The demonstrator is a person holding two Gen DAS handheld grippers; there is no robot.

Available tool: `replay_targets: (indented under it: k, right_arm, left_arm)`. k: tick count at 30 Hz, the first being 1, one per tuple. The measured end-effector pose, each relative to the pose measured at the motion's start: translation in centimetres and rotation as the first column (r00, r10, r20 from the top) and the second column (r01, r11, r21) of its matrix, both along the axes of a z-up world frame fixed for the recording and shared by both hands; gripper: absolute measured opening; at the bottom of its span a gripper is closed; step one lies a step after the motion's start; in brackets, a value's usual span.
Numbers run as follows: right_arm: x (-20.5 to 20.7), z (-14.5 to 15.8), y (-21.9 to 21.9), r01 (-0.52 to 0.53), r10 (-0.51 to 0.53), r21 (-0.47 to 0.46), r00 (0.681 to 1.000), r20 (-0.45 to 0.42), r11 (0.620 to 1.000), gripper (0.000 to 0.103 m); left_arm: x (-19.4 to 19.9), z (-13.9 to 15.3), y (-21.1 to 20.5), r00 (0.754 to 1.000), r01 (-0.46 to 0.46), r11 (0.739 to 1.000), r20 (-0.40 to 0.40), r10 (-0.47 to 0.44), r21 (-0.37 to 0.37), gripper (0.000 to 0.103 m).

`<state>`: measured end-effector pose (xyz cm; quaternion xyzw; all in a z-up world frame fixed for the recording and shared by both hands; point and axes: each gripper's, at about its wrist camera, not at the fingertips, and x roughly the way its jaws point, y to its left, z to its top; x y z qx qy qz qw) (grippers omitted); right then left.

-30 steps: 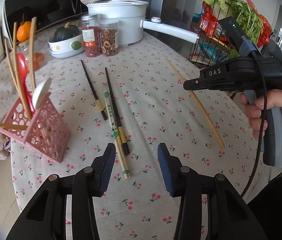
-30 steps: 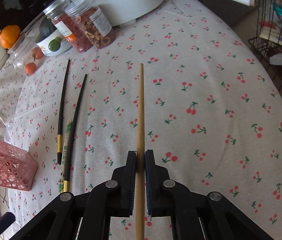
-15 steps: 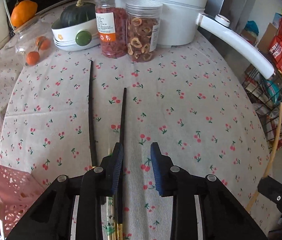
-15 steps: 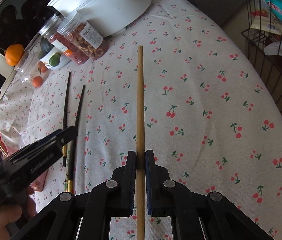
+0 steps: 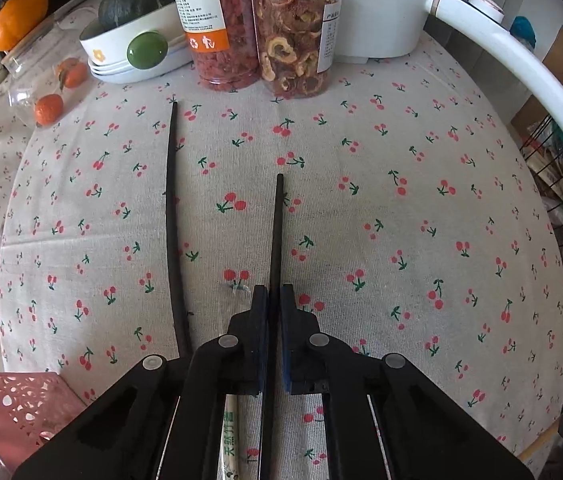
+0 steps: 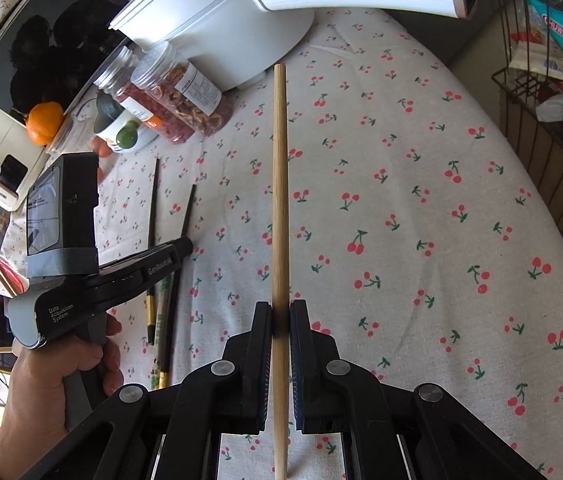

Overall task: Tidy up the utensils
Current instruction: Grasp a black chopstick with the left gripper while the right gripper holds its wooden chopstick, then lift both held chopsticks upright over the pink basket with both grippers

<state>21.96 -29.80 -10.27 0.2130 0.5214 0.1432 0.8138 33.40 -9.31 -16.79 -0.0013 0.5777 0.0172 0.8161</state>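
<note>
My left gripper has its jaws closing on a black chopstick that lies on the cherry-print tablecloth, and the pads press its sides. A second black chopstick lies to its left. A paper-wrapped bamboo pair shows under the gripper. The pink perforated utensil holder is at the lower left corner. My right gripper is shut on a long wooden chopstick, held above the cloth. In the right wrist view the left gripper, in a person's hand, is down at the black chopsticks.
Two jars of dried food stand at the far edge. Beside them are a white bowl with a green squash and a white pot with a long handle. Small oranges lie at left. A wire rack stands past the table's right edge.
My left gripper has swung from near the pink holder over to the black chopsticks, dropped lower and shut on the right one. The right gripper keeps its hold on the wooden chopstick.
</note>
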Motion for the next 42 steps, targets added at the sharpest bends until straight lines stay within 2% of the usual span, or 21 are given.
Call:
replay_targets:
  k: [4, 8, 12, 16, 21, 25, 28, 33, 36, 38, 42]
  right_arm:
    - [-0.4, 0.8, 0.5, -0.007, 0.007, -0.014, 1.000, 0.025, 1.000, 0.005]
    - [-1.2, 1.8, 0.8, -0.008, 0.009, -0.022, 0.999, 0.048, 1.000, 0.005]
    - [-2.6, 3.4, 0.9, -0.001, 0.003, -0.018, 0.996, 0.091, 1.000, 0.005]
    - [-4.5, 5.6, 1.6, -0.001, 0.005, -0.030, 0.987, 0.161, 1.000, 0.005]
    - [-6.4, 8.6, 3.4, -0.014, 0.032, -0.070, 0.963, 0.267, 0.997, 0.005]
    - [-7.3, 10.8, 4.3, -0.008, 0.026, -0.054, 0.942, 0.334, 0.999, 0.005]
    - [-8.0, 12.4, 5.0, -0.009, 0.027, -0.047, 0.919, 0.394, 0.999, 0.005]
    - [-9.1, 14.3, 6.8, -0.032, 0.054, -0.054, 0.882, 0.468, 0.998, 0.005]
    - [-9.5, 14.9, 8.0, -0.053, 0.071, -0.049, 0.867, 0.493, 0.997, 0.005]
    - [-9.7, 15.3, 8.8, -0.071, 0.079, -0.036, 0.856, 0.510, 0.997, 0.005]
    - [-10.0, 15.8, 10.9, -0.100, 0.097, -0.025, 0.835, 0.541, 0.995, 0.005]
  left_arm:
    - [-2.5, 2.6, -1.0, 0.997, 0.054, 0.998, 0.065, -0.052, -0.035, 0.005]
    - [-6.3, 6.3, -1.8, 0.978, 0.146, 0.989, 0.160, -0.138, -0.039, 0.005]
    - [-10.6, 10.4, -1.6, 0.947, 0.212, 0.975, 0.261, -0.188, -0.067, 0.005]
    - [-15.7, 14.5, -0.6, 0.899, 0.260, 0.963, 0.382, -0.216, -0.067, 0.005]
    - [-21.3, 18.9, 2.1, 0.837, 0.259, 0.961, 0.519, -0.175, -0.094, 0.005]
    - [-25.0, 22.3, 4.7, 0.759, 0.267, 0.956, 0.638, -0.130, -0.124, 0.005]
    - [-27.7, 24.1, 7.4, 0.683, 0.251, 0.955, 0.728, -0.059, -0.158, 0.005]
    - [-30.0, 26.3, 11.4, 0.606, 0.200, 0.967, 0.796, 0.007, -0.160, 0.005]
    - [-30.8, 26.7, 14.1, 0.578, 0.152, 0.973, 0.814, 0.057, -0.176, 0.005]
    - [-30.8, 26.8, 15.6, 0.570, 0.122, 0.975, 0.817, 0.085, -0.186, 0.005]
    - [-29.9, 26.0, 17.4, 0.583, 0.074, 0.979, 0.804, 0.112, -0.190, 0.005]
